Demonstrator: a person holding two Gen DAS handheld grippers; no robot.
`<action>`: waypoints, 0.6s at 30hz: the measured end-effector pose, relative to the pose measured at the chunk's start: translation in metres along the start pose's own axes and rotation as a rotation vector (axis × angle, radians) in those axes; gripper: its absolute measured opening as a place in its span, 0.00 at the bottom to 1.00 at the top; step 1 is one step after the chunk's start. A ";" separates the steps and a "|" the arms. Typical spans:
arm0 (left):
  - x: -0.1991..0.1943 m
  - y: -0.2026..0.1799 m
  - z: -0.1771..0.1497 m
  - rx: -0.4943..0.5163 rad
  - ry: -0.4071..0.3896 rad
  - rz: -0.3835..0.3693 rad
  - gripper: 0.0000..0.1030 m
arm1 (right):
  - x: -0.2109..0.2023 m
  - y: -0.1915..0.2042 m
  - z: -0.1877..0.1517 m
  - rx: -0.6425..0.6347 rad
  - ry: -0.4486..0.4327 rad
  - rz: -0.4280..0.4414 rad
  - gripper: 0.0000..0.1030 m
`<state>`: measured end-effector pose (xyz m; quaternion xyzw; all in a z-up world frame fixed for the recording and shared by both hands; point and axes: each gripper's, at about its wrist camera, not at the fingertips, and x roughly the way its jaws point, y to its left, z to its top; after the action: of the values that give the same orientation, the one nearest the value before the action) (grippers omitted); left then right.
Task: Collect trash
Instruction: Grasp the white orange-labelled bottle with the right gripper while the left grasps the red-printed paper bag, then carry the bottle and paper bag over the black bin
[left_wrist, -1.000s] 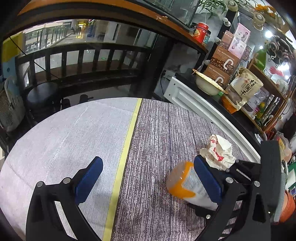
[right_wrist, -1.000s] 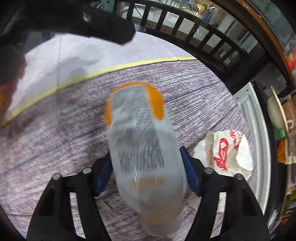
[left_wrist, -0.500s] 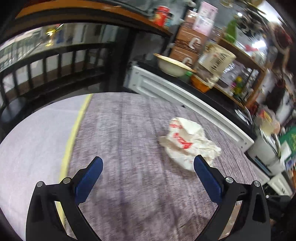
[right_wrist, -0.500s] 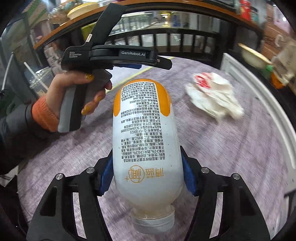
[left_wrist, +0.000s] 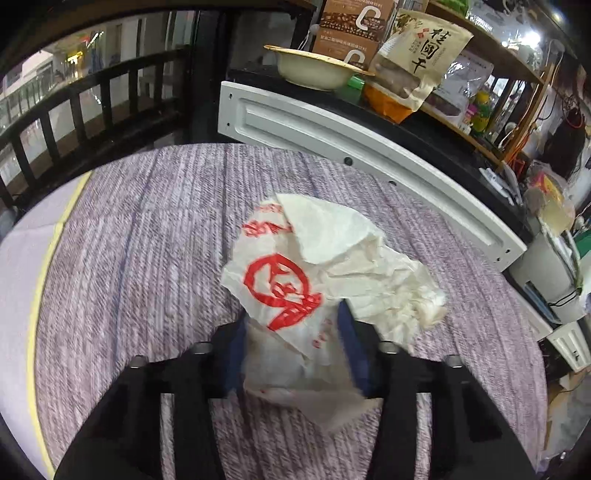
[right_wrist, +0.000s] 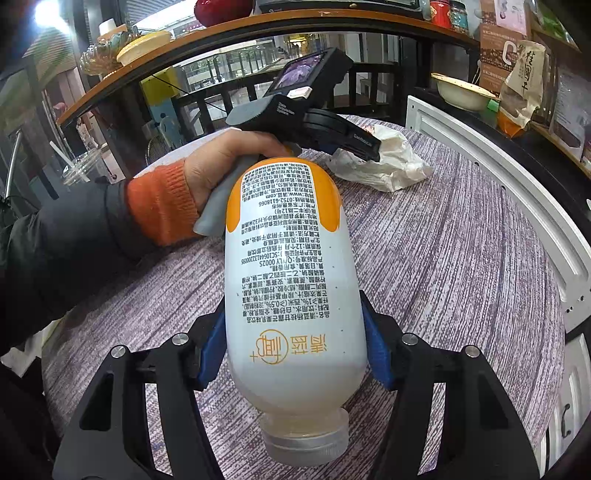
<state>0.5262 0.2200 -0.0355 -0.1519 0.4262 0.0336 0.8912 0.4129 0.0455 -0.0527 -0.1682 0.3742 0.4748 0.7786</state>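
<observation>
Two grippers were loaded. The left gripper was clamped on the near edge of a crumpled white wrapper with red print; most of the wrapper was spread past the blue pads toward 12 to 2 o'clock, resting on the purple tablecloth. The right gripper was clamped on a white-and-orange bottle, gripped low on its body, cap pointed at 6 o'clock, base at 12. In the right wrist view, the left gripper was seen at 12 o'clock beyond the bottle, held by a hand with an orange cuff, its tip on the wrapper at 1 o'clock. A white panel was seen along the far table edge, and a bowl at 12 o'clock.
</observation>
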 end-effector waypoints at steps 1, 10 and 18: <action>-0.004 0.001 -0.002 -0.018 -0.009 -0.015 0.22 | -0.001 -0.002 -0.003 0.010 -0.003 0.002 0.61; -0.059 -0.030 -0.034 0.011 -0.141 -0.031 0.14 | -0.034 0.009 -0.023 0.070 -0.098 -0.054 0.61; -0.115 -0.070 -0.082 0.098 -0.209 -0.059 0.14 | -0.081 0.034 -0.062 0.127 -0.184 -0.087 0.61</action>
<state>0.4051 0.1366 0.0222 -0.1161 0.3275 0.0022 0.9377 0.3353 -0.0255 -0.0305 -0.0903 0.3229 0.4291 0.8387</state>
